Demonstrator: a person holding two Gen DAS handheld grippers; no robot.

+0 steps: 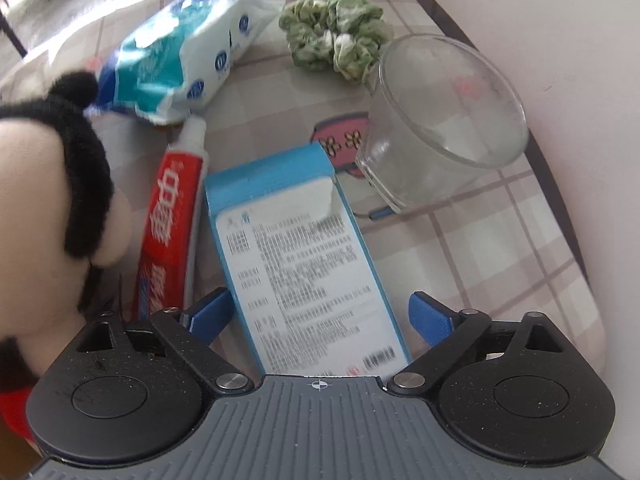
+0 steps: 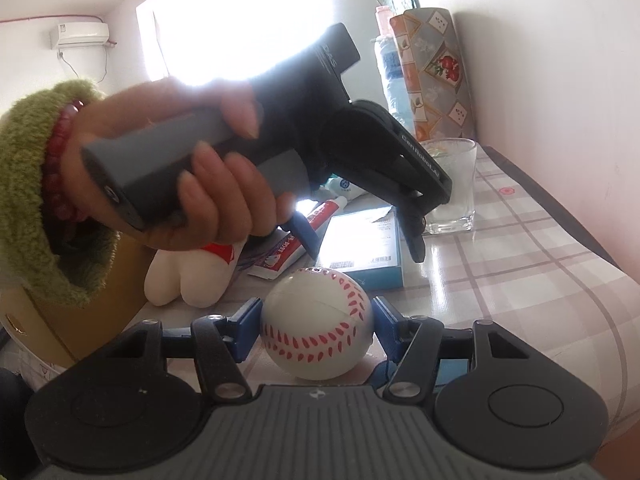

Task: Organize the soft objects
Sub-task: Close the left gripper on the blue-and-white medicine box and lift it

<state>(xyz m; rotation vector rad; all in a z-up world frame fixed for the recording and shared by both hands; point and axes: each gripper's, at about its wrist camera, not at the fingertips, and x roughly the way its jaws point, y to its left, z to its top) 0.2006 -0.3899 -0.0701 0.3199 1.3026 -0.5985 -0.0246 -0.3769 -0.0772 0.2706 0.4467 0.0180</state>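
Note:
A white baseball (image 2: 318, 324) with red stitching sits between the blue pads of my right gripper (image 2: 316, 330), which is shut on it just above the table. My left gripper (image 1: 320, 314) points steeply down with its jaws wide open, straddling a blue box (image 1: 304, 256) that lies flat; its pads stand clear of the box's sides. In the right wrist view a hand holds that left gripper (image 2: 360, 240) over the box (image 2: 360, 256). A plush doll (image 1: 52, 208) lies left of it. A green scrunchie (image 1: 334, 36) and a tissue pack (image 1: 180, 56) lie farther back.
A red toothpaste tube (image 1: 172, 224) lies between doll and box. A clear glass (image 1: 440, 120) stands right of the box near the wall. A cardboard box (image 2: 80, 320) is at the table's left. A patterned roll (image 2: 436, 72) and a bottle (image 2: 390, 60) stand at the back.

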